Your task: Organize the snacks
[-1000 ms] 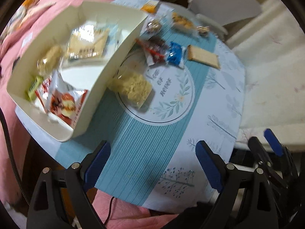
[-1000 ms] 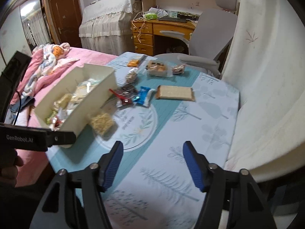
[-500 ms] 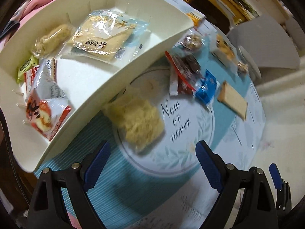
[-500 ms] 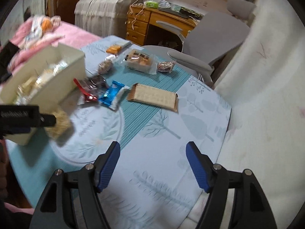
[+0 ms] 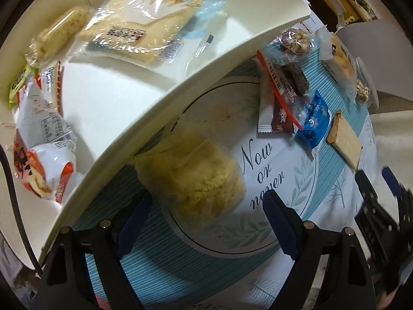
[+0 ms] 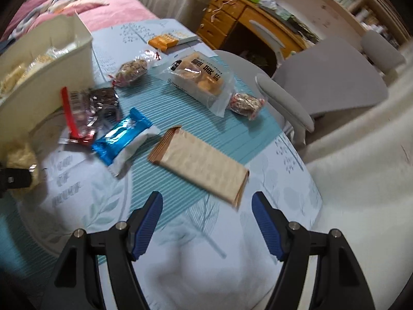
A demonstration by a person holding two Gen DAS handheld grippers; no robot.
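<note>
- Left gripper [image 5: 206, 222], jaws spread, has closed in on the noodle pack [image 5: 191, 178], beside the box [image 5: 160, 108] at 10 o'clock.
- Right gripper [image 6: 206, 222], spread, has neared the cracker pack [image 6: 198, 165] at 12 o'clock; both grabs seem next.

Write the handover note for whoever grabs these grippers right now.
Left gripper: open, empty, closing in on the pale yellow crumbly snack pack beside the white rectangular box.
Right gripper: open, empty, hovering near the flat tan biscuit packet.
Done: several packs lie in the box.
Left: yellow pack, tan packet, shiny blue wrapper, red-striped dark pack and the clear bags beyond, all on the table.
</note>
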